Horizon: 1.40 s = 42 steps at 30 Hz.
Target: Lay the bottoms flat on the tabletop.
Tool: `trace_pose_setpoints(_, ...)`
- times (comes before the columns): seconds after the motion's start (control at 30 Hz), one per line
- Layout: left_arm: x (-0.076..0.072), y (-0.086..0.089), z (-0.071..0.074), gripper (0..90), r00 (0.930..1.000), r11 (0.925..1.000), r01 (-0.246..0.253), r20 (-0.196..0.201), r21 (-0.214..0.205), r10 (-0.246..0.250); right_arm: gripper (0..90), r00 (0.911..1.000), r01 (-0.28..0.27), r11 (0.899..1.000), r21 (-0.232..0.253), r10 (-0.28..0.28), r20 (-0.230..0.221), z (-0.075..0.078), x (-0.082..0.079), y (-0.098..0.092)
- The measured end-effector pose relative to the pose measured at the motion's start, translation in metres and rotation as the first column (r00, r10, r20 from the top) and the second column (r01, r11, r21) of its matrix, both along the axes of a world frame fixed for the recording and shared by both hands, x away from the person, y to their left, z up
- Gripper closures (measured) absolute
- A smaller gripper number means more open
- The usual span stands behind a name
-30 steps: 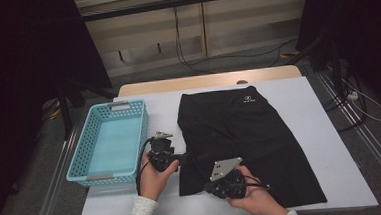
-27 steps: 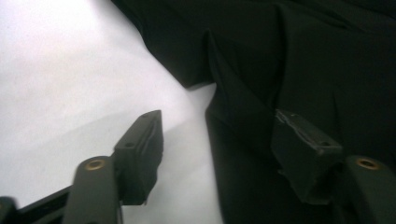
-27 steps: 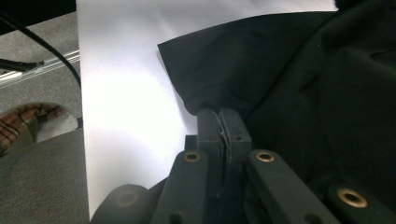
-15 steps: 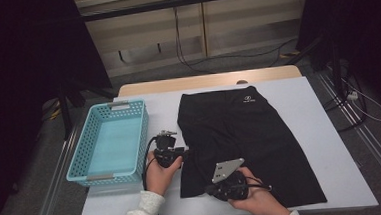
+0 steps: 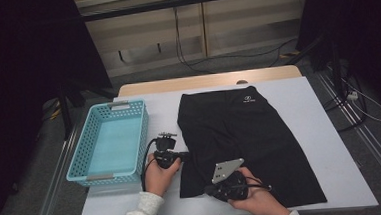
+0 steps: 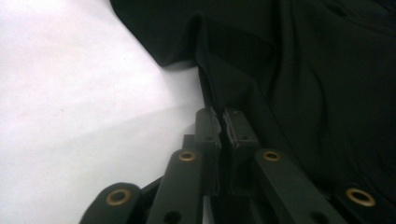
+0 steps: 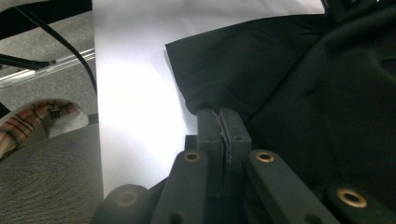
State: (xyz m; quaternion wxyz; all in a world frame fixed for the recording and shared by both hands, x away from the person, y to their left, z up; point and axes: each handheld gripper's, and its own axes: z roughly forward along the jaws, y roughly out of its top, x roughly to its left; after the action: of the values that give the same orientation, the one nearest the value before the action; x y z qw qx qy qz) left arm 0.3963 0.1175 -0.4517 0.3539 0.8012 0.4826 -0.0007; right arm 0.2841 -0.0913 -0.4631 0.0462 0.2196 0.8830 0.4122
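both my left gripper (image 6: 226, 122) and my right gripper (image 7: 222, 122), the left's jaws having just closed, pinched the black shorts' (image 5: 240, 134) edge; no fold made, basket (image 5: 82, 166) unfilled.

On the table (image 5: 326, 144) before me, the basket (image 5: 111, 142) sits at the left and the shorts (image 5: 241, 144) lie spread to its right, my left tongs (image 5: 185, 157) at their left edge and my right tongs (image 5: 209, 190) at their near left corner.
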Motion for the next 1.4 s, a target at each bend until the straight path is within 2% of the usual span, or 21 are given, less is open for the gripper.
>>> trace_pose_setpoints(0.1, -0.003, 0.0, 0.001, 88.5, 0.9999, 0.9999, 0.012, -0.007, 0.009, -0.012, 88.3, 1.0, 0.0, 1.0, 0.003, 0.0, -0.001, 0.0, 0.0, 0.0)
trace_pose_setpoints(0.17, -0.006, 0.002, 0.002, 89.2, 0.9999, 0.9998, 0.009, 0.006, 0.017, -0.01, 88.4, 1.0, 0.0, 1.0, 0.002, 0.0, -0.001, 0.0, -0.001, 0.0)
trace_pose_setpoints(0.23, -0.008, 0.005, 0.004, 89.4, 0.9999, 0.9998, 0.01, 0.003, 0.016, -0.01, 88.3, 1.0, -0.004, 1.0, 0.002, 0.004, 0.001, 0.0, -0.001, -0.001)
trace_pose_setpoints(0.37, -0.015, 0.014, 0.008, 89.5, 0.9999, 0.9999, -0.012, 0.003, 0.013, 0.012, 88.3, 1.0, -0.003, 1.0, 0.005, 0.003, 0.0, 0.0, 0.0, -0.002)
trace_pose_setpoints(0.53, -0.022, 0.019, 0.008, 89.5, 0.9998, 0.9993, -0.021, -0.004, 0.03, 0.022, 88.3, 1.0, -0.005, 1.0, 0.008, 0.005, -0.001, 0.001, -0.002, -0.004)
trace_pose_setpoints(0.63, -0.022, 0.022, 0.008, 89.5, 0.9995, 0.9987, -0.031, -0.004, 0.042, 0.031, 88.3, 0.9999, -0.011, 1.0, 0.012, 0.011, 0.003, 0.003, -0.003, -0.003)
trace_pose_setpoints(0.87, -0.023, 0.027, 0.013, 89.4, 0.9985, 0.9982, -0.055, -0.003, 0.026, 0.055, 88.3, 0.9996, -0.028, 0.999, 0.016, 0.028, -0.007, 0.002, -0.004, -0.002)
trace_pose_setpoints(1.13, -0.022, 0.026, 0.011, 89.3, 0.9984, 0.998, -0.056, 0.0, 0.028, 0.056, 88.2, 0.9997, -0.025, 1.0, 0.014, 0.025, -0.006, 0.001, -0.003, -0.002)
trace_pose_setpoints(1.23, -0.022, 0.025, 0.01, 89.3, 0.9987, 0.9978, -0.05, -0.007, 0.042, 0.051, 88.2, 0.9995, -0.029, 0.999, 0.018, 0.029, -0.012, 0.001, -0.003, -0.002)
trace_pose_setpoints(1.4, -0.022, 0.026, 0.011, 89.5, 0.9981, 0.9978, -0.061, 0.0, 0.027, 0.061, 88.2, 0.9991, -0.036, 0.999, 0.035, 0.037, -0.019, 0.002, -0.002, -0.003)
